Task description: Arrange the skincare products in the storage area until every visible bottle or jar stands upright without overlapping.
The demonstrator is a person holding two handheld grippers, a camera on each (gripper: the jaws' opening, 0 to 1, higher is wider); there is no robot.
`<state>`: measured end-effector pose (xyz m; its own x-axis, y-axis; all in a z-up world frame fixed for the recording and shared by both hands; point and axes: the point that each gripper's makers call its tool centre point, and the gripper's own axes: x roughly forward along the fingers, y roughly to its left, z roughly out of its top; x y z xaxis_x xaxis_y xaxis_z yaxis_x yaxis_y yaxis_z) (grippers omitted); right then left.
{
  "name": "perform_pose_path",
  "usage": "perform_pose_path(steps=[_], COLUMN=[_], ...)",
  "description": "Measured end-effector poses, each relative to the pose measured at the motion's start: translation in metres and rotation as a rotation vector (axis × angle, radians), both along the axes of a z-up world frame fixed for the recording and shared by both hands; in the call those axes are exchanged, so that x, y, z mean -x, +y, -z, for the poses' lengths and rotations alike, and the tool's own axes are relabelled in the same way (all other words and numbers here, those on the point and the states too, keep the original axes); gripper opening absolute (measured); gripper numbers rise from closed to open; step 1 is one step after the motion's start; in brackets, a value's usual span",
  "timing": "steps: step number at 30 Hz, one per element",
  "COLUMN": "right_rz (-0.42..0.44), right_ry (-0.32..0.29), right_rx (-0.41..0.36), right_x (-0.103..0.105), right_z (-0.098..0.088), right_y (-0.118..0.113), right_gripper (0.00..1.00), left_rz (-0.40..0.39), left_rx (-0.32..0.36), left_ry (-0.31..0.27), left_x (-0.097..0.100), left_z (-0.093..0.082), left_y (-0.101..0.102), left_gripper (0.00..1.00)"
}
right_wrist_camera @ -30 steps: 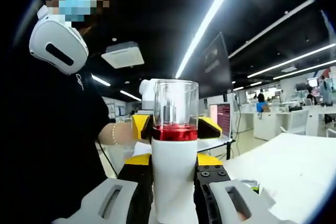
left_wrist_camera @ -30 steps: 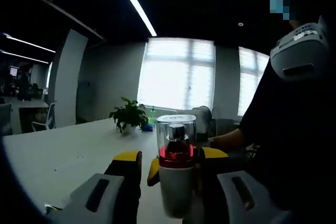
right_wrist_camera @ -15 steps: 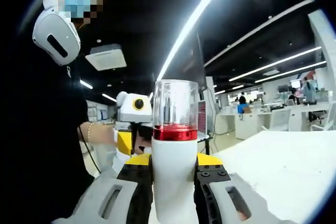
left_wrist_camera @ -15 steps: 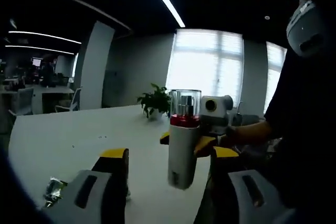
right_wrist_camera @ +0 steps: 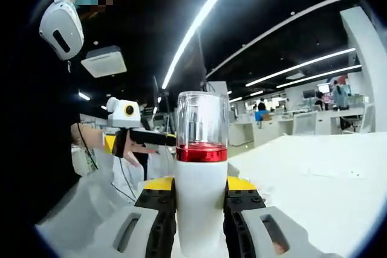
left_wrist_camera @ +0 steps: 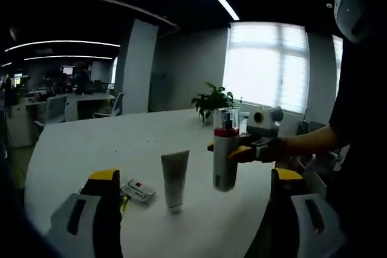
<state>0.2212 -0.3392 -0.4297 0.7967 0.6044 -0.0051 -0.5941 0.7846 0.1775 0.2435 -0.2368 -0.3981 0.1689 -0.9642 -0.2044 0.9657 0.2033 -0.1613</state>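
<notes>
One bottle (right_wrist_camera: pixel 200 203) stands clamped between the right tool (right_wrist_camera: pixel 200 194) jaws.

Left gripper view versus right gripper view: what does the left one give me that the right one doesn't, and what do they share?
Left gripper view: a grey tube standing on its cap on the white table, a small flat packet lying beside it, a potted plant near the window, and the left gripper open with nothing between its jaws.

Right gripper view: the jaws of the right gripper closed on the bottle's white body.

Both: the white bottle with red band and clear cap, held upright above the table.
</notes>
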Motion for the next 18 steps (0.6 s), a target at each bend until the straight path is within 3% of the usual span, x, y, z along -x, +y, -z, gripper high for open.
perform_pose_path(steps=[4,7,13,18], right_rz=[-0.011,-0.008,-0.002,-0.010], right_ry=[0.038,0.032,0.031,0.015], right_rx=[0.038,0.043,0.003,-0.008], right_x=[-0.015,-0.022,-0.035,-0.042], right_z=[0.028,0.041,0.061,0.071], right_y=[-0.005,-0.010,-0.021,-0.025], right_gripper=[0.19,0.19,0.19,0.19], left_rz=[-0.030,-0.044,-0.026,-0.032], left_rx=[0.011,0.004,-0.041,-0.045], left_ry=[0.020,0.050,0.086,0.133], left_x=[-0.012,-0.013,-0.004,-0.010], left_z=[0.011,0.022,0.044,0.056], left_y=[0.007,0.005,-0.004,-0.005], left_gripper=[0.99,0.99,0.99,0.98])
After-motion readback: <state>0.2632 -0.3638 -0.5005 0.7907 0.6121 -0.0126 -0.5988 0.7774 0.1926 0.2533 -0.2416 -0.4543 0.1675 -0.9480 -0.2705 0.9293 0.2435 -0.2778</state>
